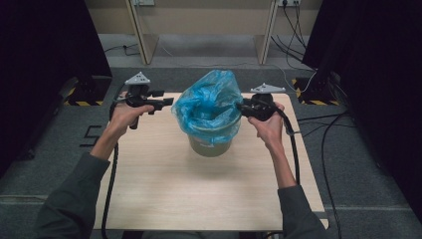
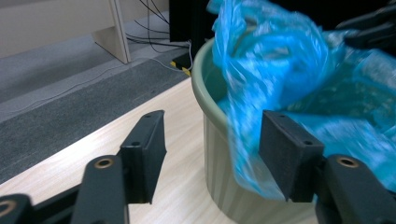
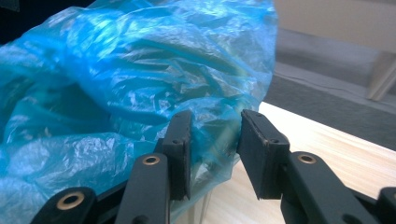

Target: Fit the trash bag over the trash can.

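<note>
The bin (image 1: 211,134) stood mid-table (image 1: 164,189), its blue bag (image 1: 209,102) puffed above the rim, not yet folded down. The left gripper (image 1: 166,102) hung released beside it. The right gripper (image 3: 212,140) straddled a fold, jaws apart, seemingly to seize and stretch it.

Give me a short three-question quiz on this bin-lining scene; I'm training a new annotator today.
1. What colour is the bag in the bin?
2. True or false: the left gripper stands open beside the bin, gripping nothing.
3. What lies between the jaws of the right gripper: A bag film, B a cable, C the bin's base?

Key: 1 blue; 2 true; 3 A.
</note>
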`<state>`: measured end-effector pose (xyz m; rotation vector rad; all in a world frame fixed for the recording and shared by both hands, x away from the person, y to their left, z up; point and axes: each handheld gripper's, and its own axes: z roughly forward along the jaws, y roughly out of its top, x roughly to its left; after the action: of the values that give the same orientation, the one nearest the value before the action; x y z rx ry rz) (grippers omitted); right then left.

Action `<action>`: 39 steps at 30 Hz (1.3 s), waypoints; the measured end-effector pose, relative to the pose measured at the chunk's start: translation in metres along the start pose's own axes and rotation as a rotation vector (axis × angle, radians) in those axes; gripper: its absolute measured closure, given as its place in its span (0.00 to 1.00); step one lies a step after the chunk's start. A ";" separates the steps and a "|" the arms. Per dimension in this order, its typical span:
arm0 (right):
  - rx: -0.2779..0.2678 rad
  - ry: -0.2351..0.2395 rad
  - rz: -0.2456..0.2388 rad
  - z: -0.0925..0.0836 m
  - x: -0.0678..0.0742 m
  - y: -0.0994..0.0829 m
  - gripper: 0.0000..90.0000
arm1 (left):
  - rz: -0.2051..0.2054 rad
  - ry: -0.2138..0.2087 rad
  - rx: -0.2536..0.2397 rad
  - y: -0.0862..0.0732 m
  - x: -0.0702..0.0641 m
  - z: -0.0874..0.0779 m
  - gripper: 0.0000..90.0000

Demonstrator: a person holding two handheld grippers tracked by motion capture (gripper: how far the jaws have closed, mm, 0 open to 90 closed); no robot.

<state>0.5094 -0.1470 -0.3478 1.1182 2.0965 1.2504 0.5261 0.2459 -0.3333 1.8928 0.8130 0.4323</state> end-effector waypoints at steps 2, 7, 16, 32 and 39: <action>0.002 0.016 0.005 0.003 -0.004 0.002 0.72 | -0.021 0.002 -0.011 0.003 0.001 0.001 0.44; 0.004 0.035 -0.051 0.020 -0.020 0.013 0.69 | -0.039 -0.005 -0.012 0.017 -0.002 0.014 0.42; -0.010 -0.061 0.008 -0.012 0.005 0.021 0.45 | -0.054 -0.010 0.000 0.035 -0.007 0.044 0.40; -0.001 -0.032 0.032 -0.019 0.001 -0.002 0.56 | -0.071 -0.025 0.019 0.030 0.014 0.077 0.92; -0.037 -0.012 0.037 -0.047 0.018 -0.016 0.42 | -0.070 0.010 0.040 0.003 0.033 0.063 0.97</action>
<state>0.4595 -0.1598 -0.3383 1.1505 2.0445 1.2916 0.5896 0.2272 -0.3608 1.8944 0.8978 0.3847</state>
